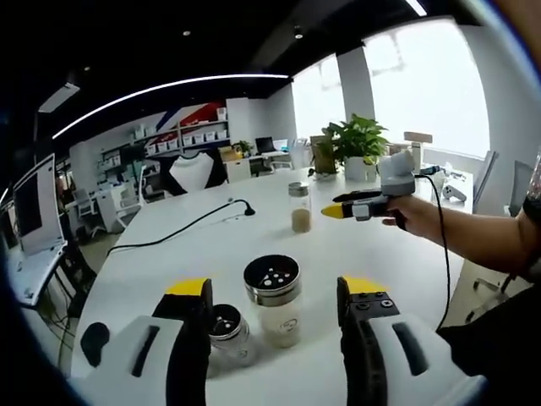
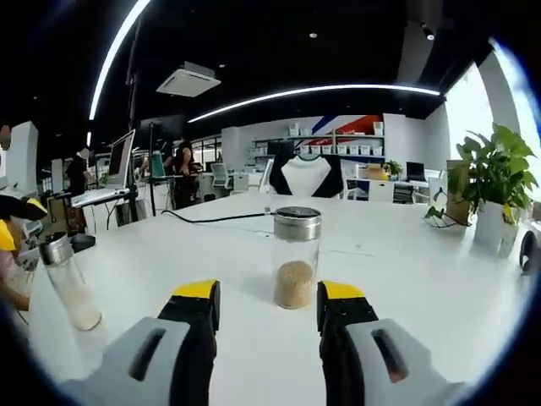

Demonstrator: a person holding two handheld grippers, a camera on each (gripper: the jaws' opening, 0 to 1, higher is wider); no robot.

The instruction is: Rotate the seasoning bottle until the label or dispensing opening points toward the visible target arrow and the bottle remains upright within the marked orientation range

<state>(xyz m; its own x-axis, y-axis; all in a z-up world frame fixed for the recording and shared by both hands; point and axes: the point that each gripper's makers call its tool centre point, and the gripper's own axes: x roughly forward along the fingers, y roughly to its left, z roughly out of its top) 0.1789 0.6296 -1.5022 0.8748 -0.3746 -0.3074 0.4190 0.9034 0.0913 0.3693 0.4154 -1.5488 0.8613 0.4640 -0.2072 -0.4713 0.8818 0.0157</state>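
My left gripper [image 1: 274, 306] stood with its jaws spread wide around a glass seasoning bottle [image 1: 275, 301], upright with a perforated steel lid and pale powder in its base, not touching it, while a smaller steel-capped jar [image 1: 226, 330] sat just beside my left jaw. My right gripper [image 2: 267, 304] was likewise agape, short of a second shaker [image 2: 295, 257] holding tan granules. Both rested on a white table [image 2: 406, 271] crossed by a black cable [image 2: 211, 218], with a potted plant [image 2: 490, 190] at its far edge in an office.
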